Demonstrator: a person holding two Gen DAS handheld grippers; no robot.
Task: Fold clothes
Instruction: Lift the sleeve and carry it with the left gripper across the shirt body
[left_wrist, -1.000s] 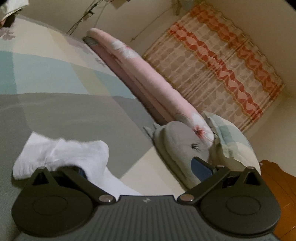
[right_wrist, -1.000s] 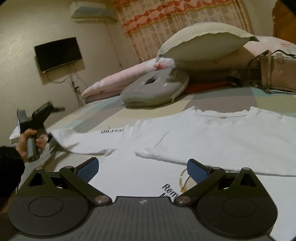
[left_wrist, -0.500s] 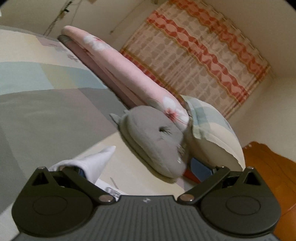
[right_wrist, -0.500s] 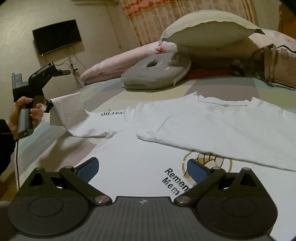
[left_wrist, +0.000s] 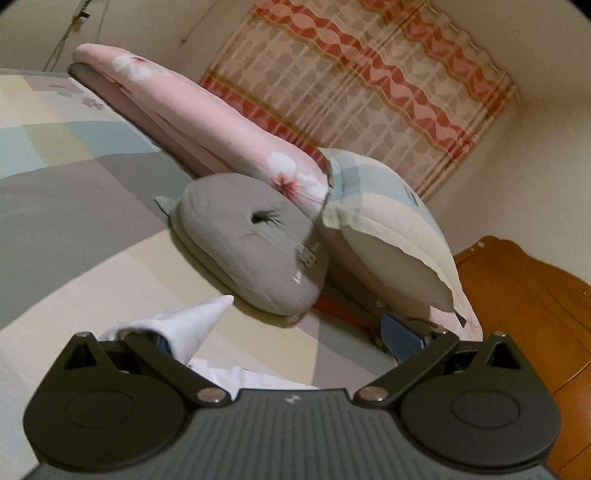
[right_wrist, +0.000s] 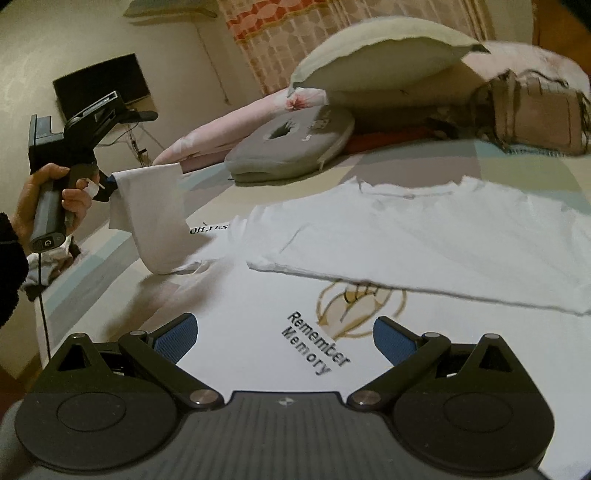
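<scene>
A white T-shirt (right_wrist: 406, 236) printed "Remember Memory" lies flat on the bed, its far side folded over the chest. A hand holds my left gripper (right_wrist: 105, 184) up at the left, and the shirt's left sleeve (right_wrist: 155, 214) hangs from it, lifted off the bed. In the left wrist view the sleeve (left_wrist: 192, 325) drapes over the left finger while the left gripper (left_wrist: 282, 338) has its jaws wide apart. My right gripper (right_wrist: 282, 338) hovers open over the shirt's lower front, touching nothing.
A grey round cushion (left_wrist: 251, 243), a long pink bolster (left_wrist: 207, 122) and a pillow (left_wrist: 388, 236) lie at the head of the patchwork bed (left_wrist: 74, 221). A tan bag (right_wrist: 535, 110) sits at the back right. A wooden headboard (left_wrist: 535, 314) is beyond.
My left gripper has risen from the bed and swung toward the shirt's middle, carrying the sleeve up. My right gripper has moved closer over the shirt's print.
</scene>
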